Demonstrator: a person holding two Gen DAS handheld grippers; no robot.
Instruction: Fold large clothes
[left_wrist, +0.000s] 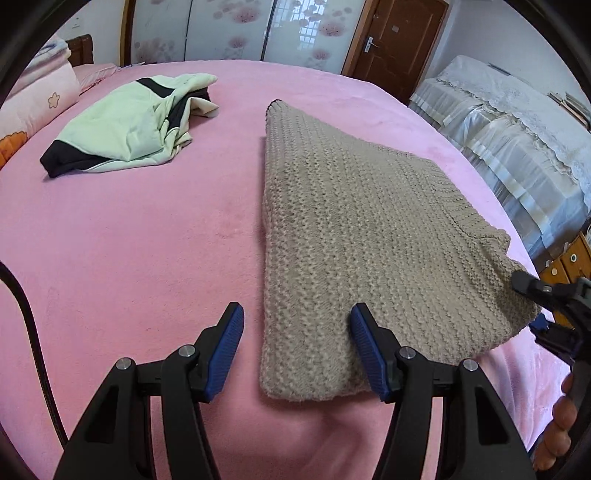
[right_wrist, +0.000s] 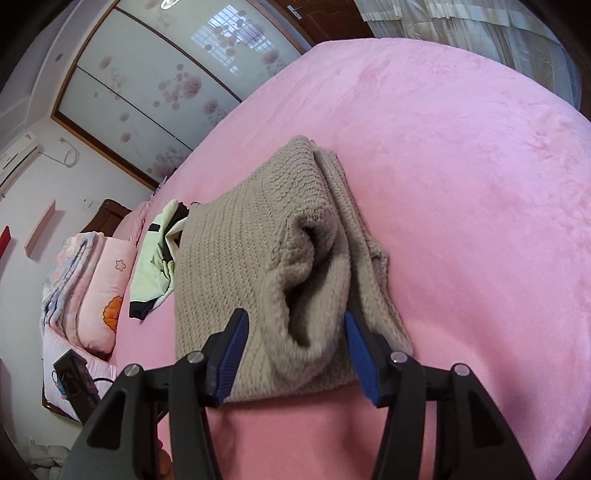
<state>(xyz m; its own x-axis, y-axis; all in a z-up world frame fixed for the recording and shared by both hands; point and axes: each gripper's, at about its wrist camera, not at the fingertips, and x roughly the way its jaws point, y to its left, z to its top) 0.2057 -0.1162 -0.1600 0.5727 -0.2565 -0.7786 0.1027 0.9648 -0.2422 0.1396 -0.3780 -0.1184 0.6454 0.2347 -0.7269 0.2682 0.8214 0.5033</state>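
— On the pink bed cover (left_wrist: 129, 240), what lies folded?

— A beige knit sweater (left_wrist: 351, 229), doubled into a thick slab, resting right of the bed's middle. Its near-left corner sits between the blue pads of the left gripper (left_wrist: 297, 349), whose jaws stand wide apart; the right-hand pad touches the knit, the other is over bare cover.

— And the right gripper (right_wrist: 295, 354)?

— Its jaws are spread too, straddling the sweater's near end, where a rolled fold gapes into a dark hollow. What is inside that hollow I cannot make out. In the left wrist view this gripper is cut off at the frame edge, only one black finger tip showing against the sweater's right corner, with the person's hand (left_wrist: 561, 424) partly seen below.

— Anything else on the bed?

— A pale green and black garment (left_wrist: 125, 129), crumpled, well apart from the sweater on the far left; from the right wrist the sweater hides most of it. Pink bedding (right_wrist: 107, 284) is stacked at the headboard end.
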